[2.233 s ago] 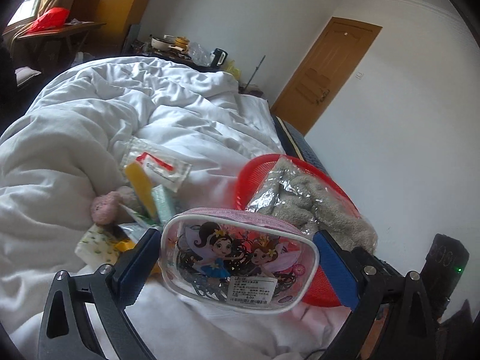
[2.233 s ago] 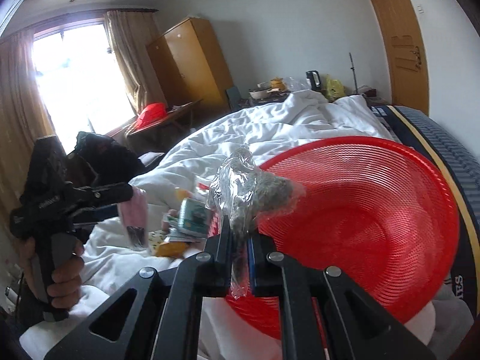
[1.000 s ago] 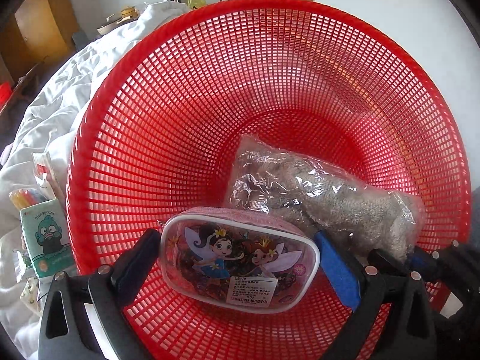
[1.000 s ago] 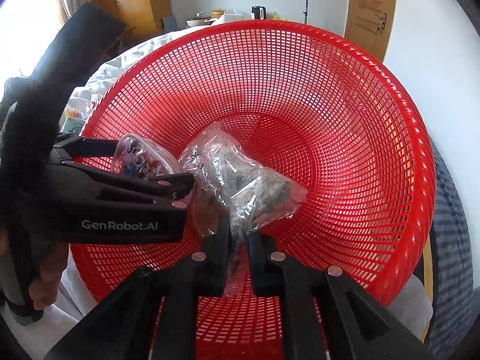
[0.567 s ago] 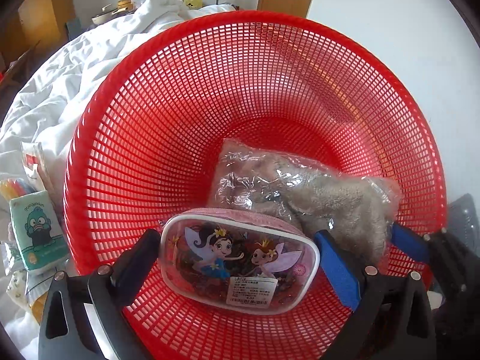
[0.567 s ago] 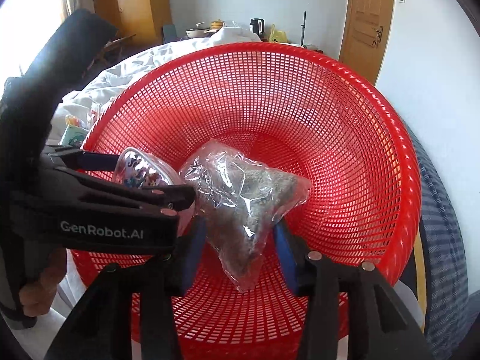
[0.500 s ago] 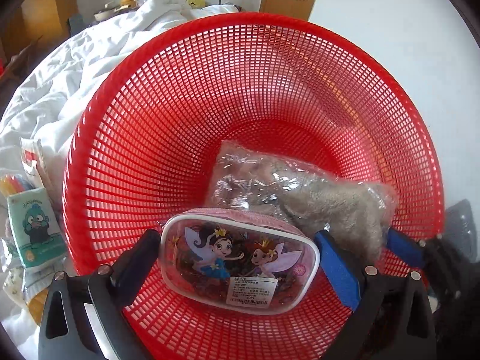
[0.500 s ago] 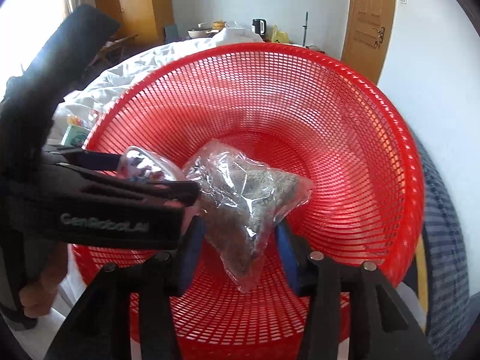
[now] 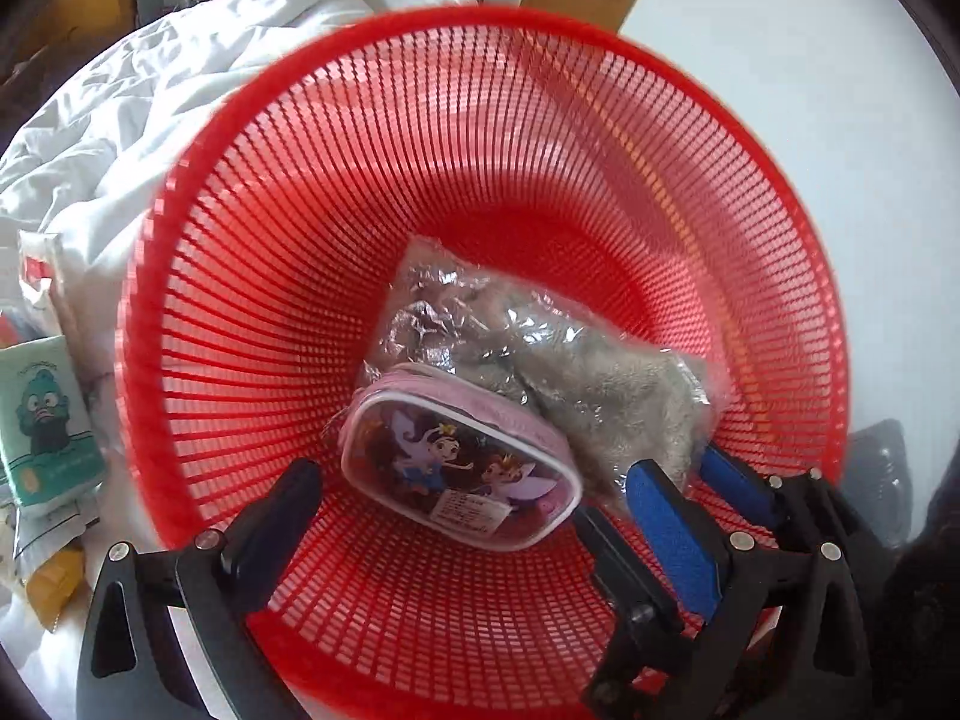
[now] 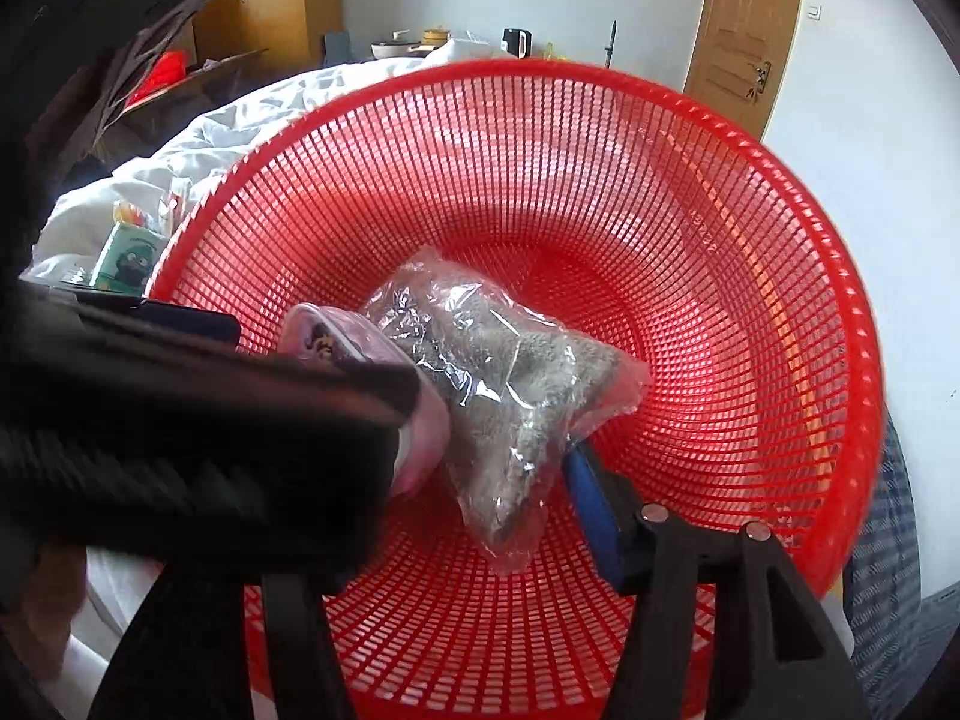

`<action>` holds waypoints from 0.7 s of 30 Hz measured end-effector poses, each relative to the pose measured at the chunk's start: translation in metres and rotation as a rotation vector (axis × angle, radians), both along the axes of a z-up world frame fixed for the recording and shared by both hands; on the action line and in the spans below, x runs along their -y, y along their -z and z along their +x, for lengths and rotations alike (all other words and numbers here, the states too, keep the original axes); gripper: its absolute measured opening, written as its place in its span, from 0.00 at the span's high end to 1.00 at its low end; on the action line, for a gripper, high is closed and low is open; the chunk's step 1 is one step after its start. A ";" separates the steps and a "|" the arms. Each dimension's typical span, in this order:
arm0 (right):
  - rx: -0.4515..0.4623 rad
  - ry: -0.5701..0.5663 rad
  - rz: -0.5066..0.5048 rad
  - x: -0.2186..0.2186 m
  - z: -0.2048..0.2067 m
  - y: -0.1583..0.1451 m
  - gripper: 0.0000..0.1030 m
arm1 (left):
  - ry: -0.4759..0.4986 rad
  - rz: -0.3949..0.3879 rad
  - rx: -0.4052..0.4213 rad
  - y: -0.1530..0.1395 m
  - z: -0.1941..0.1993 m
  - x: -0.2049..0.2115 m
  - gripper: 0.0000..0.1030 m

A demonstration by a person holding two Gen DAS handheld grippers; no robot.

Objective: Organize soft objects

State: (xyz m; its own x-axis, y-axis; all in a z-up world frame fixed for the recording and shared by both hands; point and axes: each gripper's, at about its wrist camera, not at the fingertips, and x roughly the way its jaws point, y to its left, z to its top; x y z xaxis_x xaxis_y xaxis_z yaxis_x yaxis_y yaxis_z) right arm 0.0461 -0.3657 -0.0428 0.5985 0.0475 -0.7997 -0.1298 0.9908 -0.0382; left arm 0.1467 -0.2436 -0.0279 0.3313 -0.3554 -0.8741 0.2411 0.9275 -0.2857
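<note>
Left wrist view, L to R. Far left on the white duvet (image 9: 120, 114): green tissue pack w/ cartoon face (image 9: 45, 420), other small packets beside it, partly cut off by the frame edge.

Centre: red mesh basket (image 9: 252, 276), tilted toward the camera. Inside it, low on the near wall: pink fairy-print pouch (image 9: 459, 468), lying tilted, touching the bagged grey plush (image 9: 576, 378), which sits just behind and to its right. Plush is in a crinkled clear plastic bag.

Left gripper (image 9: 474, 516): jaws wide, pouch lies between them w/ a clear gap at each pad, nothing gripped. Blue pad of the right finger stands just beside the plush bag's lower corner.

Right gripper (image 10: 480, 516): jaws opening. In the right wrist view the plush bag's lower end hangs between them; blue right pad sits near the bag edge, contact cannot be told. Left finger is hidden behind the left gripper's black body, which crosses the frame.

Far right, right wrist view: dark checked fabric (image 10: 882, 570) beyond the basket rim, wooden door (image 10: 744, 30) behind.
</note>
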 end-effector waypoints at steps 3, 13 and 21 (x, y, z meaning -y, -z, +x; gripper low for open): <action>0.019 -0.003 0.013 0.002 -0.009 -0.009 0.44 | -0.006 -0.046 0.039 -0.017 -0.005 -0.014 0.01; 0.240 0.029 0.060 0.019 -0.044 -0.069 0.37 | -0.172 -0.105 0.397 -0.085 -0.086 -0.108 0.01; 0.309 -0.266 0.201 -0.067 -0.068 -0.101 0.36 | -0.528 -0.090 0.514 -0.066 -0.130 -0.229 0.01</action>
State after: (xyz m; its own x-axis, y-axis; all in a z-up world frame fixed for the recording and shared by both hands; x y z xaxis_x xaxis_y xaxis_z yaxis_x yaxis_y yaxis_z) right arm -0.0220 -0.2989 0.0585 0.7537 0.3679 -0.5447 -0.3933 0.9164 0.0747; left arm 0.0168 -0.0144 0.0379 0.8374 -0.0981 -0.5377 -0.1069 0.9354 -0.3372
